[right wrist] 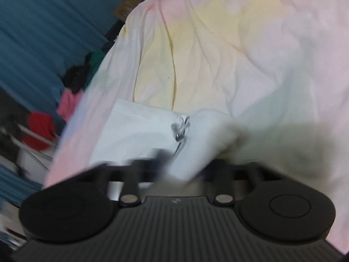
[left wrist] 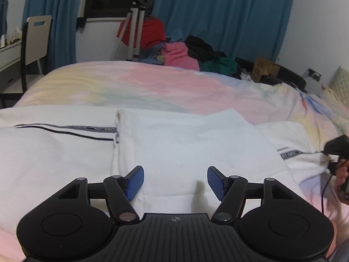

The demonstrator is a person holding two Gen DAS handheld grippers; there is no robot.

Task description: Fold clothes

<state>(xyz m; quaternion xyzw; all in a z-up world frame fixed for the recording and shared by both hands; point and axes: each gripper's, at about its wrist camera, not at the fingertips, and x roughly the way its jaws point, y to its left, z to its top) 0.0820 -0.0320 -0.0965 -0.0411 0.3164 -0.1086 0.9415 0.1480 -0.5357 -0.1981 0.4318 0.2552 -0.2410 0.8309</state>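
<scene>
White garment lies flat on the bed, filling the lower half of the left wrist frame; long axis runs left-right across the frame. One part is already folded over the middle as a rough rectangle, its straight edge running top to bottom at centre-left; dark striped trim runs sideways out from under that edge toward the left border, and a second striped band shows at centre-right. Left gripper sits bottom centre, aimed up-frame over the folded panel, blue pads well apart with nothing between them: released, and I can't tell if the tips touch the cloth. At the right border of that frame the right gripper shows as a dark shape at the garment's right end, a hand just below it. Right wrist frame is heavily motion-blurred: right gripper at bottom centre, a ridge of white cloth rising between its fingers, pointing up-frame toward a small grey detail on the fabric. Looks clenched on that cloth, but blur hides the pads, so treat that as probable. Pile of clothes at the far side of the bed, upper centre; blue curtains behind; chair upper left.
</scene>
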